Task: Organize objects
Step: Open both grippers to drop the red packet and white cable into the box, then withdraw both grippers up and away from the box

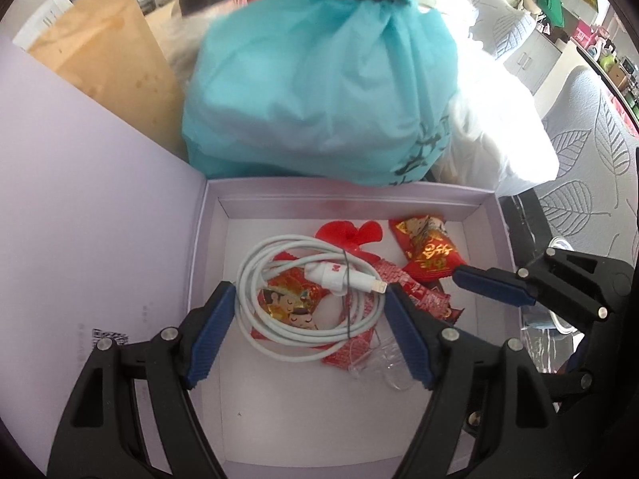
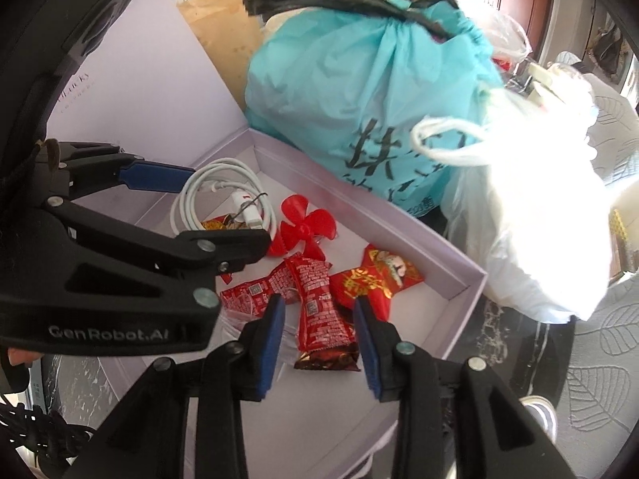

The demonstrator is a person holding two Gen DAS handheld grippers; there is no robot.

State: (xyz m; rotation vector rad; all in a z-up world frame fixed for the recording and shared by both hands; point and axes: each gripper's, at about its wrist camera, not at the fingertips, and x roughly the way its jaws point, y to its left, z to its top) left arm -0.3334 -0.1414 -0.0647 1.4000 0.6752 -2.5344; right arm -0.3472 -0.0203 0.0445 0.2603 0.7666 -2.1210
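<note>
An open lilac box holds a coiled white cable, a red propeller and several red snack packets. My left gripper hovers open over the cable, one finger on each side of the coil, not touching it. In the right wrist view my right gripper stands open near the box's front corner. A red packet lies on the box floor between its pads, which do not press on it. The left gripper shows there too, above the cable.
The box lid stands upright on the left. A teal bag and a white plastic bag crowd the box's far side. A brown envelope leans behind. Leaf-patterned fabric lies to the right. A clear plastic piece lies in the box.
</note>
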